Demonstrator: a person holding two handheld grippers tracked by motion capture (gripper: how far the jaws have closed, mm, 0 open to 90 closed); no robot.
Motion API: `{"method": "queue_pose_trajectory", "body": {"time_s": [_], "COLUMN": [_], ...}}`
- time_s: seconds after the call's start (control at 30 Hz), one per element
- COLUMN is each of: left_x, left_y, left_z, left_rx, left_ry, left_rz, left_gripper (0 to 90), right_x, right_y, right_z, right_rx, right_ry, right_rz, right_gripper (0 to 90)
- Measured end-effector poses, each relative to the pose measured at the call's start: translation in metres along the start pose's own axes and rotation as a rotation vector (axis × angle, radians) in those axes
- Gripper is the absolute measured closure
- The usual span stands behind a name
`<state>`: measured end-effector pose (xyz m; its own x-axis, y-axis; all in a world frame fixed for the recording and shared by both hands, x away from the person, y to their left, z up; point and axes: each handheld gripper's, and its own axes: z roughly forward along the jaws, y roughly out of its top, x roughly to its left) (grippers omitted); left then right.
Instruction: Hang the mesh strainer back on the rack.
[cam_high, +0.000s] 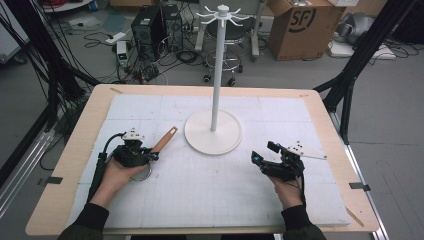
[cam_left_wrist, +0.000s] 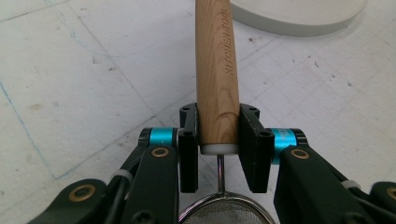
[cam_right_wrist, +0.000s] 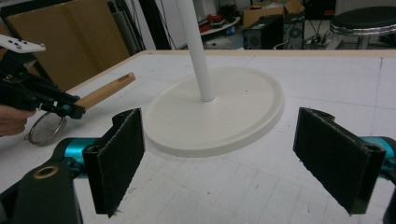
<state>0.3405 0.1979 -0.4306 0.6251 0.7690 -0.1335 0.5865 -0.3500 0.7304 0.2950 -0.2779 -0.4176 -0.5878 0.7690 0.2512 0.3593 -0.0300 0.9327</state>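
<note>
Both hands near; white surface (cam_high: 165, 200) carries a hook stand (cam_high: 216, 90).

Largest is the stand at centre; the strainer (cam_high: 163, 140) lies left of its base. Left gripper (cam_high: 150, 155) is clamped on the wooden handle (cam_left_wrist: 216, 70); right gripper (cam_high: 260, 161) waits with jaws wide apart, empty. Likely step is hanging: keep the handle's slotted end free for a hook. Mesh bowl is partly hidden under the hand.

stand (cam_high: 215, 131): white | strainer handle (cam_left_wrist: 216, 79): tan wood | mat (cam_high: 200, 185): white, gridded
</note>
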Motion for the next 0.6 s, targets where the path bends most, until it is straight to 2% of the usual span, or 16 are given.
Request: {"method": "queue_pose_trajectory", "body": {"time_s": [0.17, 0.3, 0.4, 0.6], "left_x": [-0.002, -0.002, -0.004, -0.016], "left_y": [-0.001, -0.001, 0.0, 0.009], "left_z": [0.001, 0.005, 0.008, 0.02], "left_rx": [-0.017, 0.002, 0.03, 0.147], "left_ry": [-0.011, -0.019, -0.007, 0.063], "left_rz": [0.009, 0.013, 0.031, 0.123], "left_gripper": [71.6, 71.5, 71.5, 71.2], "right_x": [-0.001, -0.001, -0.001, 0.0], "right_y": [0.0, 0.0, 0.0, 0.0], "right_z": [-0.001, -0.001, 0.0, -0.001], "right_rx": [-0.003, -0.004, -0.004, -0.001], "right_ry": [-0.002, -0.002, 0.0, 0.0], "right_rz": [-0.003, -0.001, -0.002, 0.001], "right_gripper": [15.6, 15.6, 15.6, 15.6]}}
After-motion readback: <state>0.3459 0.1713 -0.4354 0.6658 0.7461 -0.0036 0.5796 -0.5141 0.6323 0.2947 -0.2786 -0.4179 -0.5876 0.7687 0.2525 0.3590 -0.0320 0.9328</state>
